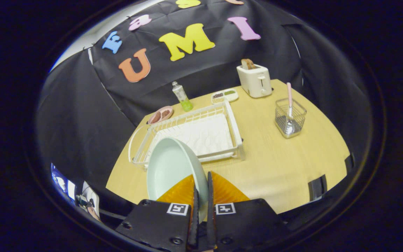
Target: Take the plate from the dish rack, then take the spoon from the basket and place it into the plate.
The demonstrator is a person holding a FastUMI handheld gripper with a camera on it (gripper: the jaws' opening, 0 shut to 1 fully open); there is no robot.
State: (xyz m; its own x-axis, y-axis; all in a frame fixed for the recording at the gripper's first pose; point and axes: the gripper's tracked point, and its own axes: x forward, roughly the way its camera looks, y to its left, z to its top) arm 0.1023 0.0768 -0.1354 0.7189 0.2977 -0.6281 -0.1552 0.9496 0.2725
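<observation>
Gripper view: looking forward and down over a wooden counter [275,168] inside a black-cloth booth.
Tongs [202,182]: clenching on the plate's rim, one finger pressing on each side of it, the two fingers standing almost together.
Plate [168,168]: pale, round, being held on edge in the tongs, its hollow face showing; it is hanging in front of the near corner of the rack.
Rack [194,134]: white wire, sitting on the counter just beyond the plate, a white ribbed mat lying inside it.
Basket [290,118]: small wire one, standing well apart from the rack, beyond the tongs.
Spoon [289,105]: standing upright in the basket, handle sticking up.
Far side: a pink dish [160,115], a bottle [182,96] and a compartment tray [224,96] sitting behind the rack; a toaster [254,80] standing beside the tray, something brown poking from its slot.
</observation>
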